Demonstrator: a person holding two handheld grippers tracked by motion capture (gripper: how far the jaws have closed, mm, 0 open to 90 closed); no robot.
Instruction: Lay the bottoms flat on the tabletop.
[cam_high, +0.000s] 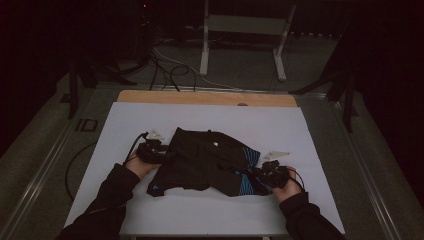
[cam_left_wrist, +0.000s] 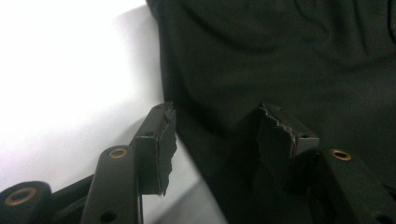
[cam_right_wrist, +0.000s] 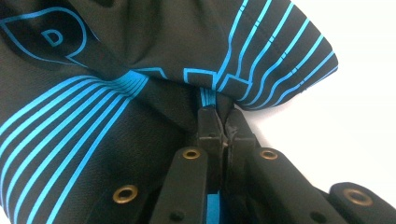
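High view: black shorts (cam_high: 207, 162) with blue stripes lie spread on the white board (cam_high: 210, 210), roughly at its middle, slightly toward the person's edge. All positions below are relative to the shorts.

Left gripper (cam_high: 150, 151) sits at the shorts' left edge, touching or just beside the fabric; can't tell which from this view. Left hand (cam_high: 140, 166) is behind it, just off the left edge, dark sleeve trailing toward the near edge of the board.

Left gripper view: left gripper (cam_left_wrist: 215, 126) has its jaws spread wide. One jaw is over bare white board just off the shorts' edge, the other over the black fabric. The shorts (cam_left_wrist: 280, 65) edge runs between the two jaws. Nothing is clamped.

Right gripper (cam_high: 270, 172) is at the shorts' right end, on the blue-striped leg. Right hand (cam_high: 286, 187) is just off that end, toward the near side.

Right gripper view: right gripper (cam_right_wrist: 219, 123) has its jaws pressed together on a pinched fold of the shorts (cam_right_wrist: 116, 140). Blue stripes bunch and converge into the pinch point. A blue outlined logo with a letter D sits on the fabric beyond the jaws. White board shows just past the shorts' striped hem.

Wooden table edge (cam_high: 207, 98) shows beyond the board, well apart from the shorts on the far side.
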